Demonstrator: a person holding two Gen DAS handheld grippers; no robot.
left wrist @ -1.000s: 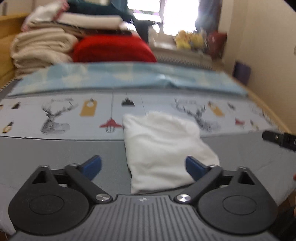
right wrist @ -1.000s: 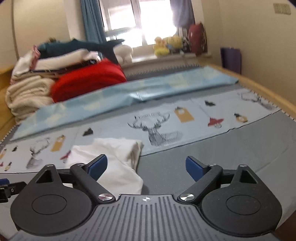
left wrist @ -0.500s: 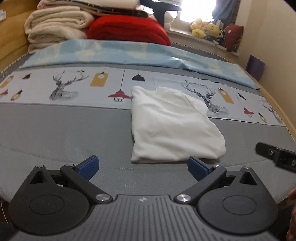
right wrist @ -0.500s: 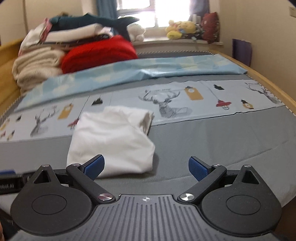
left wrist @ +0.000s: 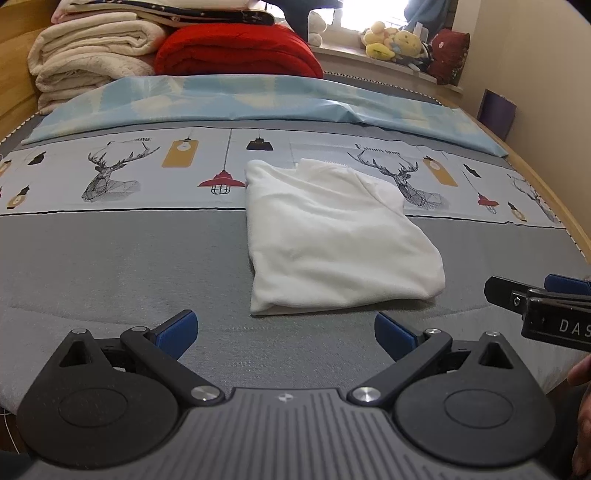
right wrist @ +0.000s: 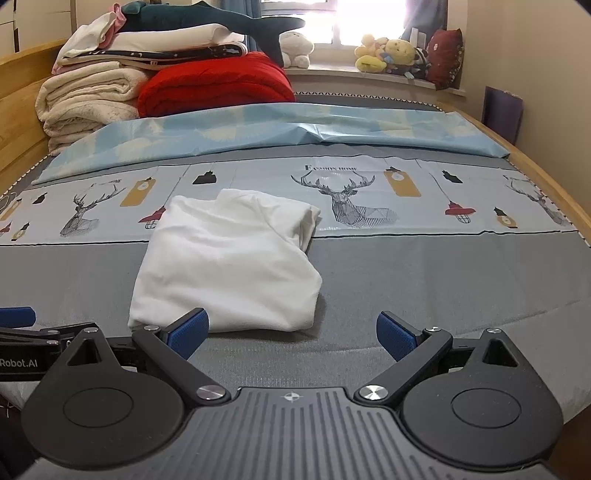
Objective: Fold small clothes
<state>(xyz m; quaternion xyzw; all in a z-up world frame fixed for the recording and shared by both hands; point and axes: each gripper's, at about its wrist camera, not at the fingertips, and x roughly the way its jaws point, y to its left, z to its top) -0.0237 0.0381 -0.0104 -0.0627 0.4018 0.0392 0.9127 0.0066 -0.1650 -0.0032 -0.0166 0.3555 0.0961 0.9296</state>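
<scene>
Grey bed cover (left wrist: 110, 266), deer-print strip behind. Left wrist view: left gripper (left wrist: 284, 332) jaws apart, empty; folded white garment (left wrist: 332, 240) just ahead, soft, rounded folds; right gripper (left wrist: 539, 306) at the edge. Right wrist view: right gripper (right wrist: 291, 332) jaws apart, garment (right wrist: 229, 262) ahead-left; plush shark (right wrist: 221, 18) visible only here. Both have backed off since earlier.

Black gripper (left wrist: 284, 334) (blue pads (left wrist: 176, 328), silver screws)

A red blanket (right wrist: 216, 86) beside cream blankets (right wrist: 86, 101); plush toys (right wrist: 386, 53) line the windowsill.
</scene>
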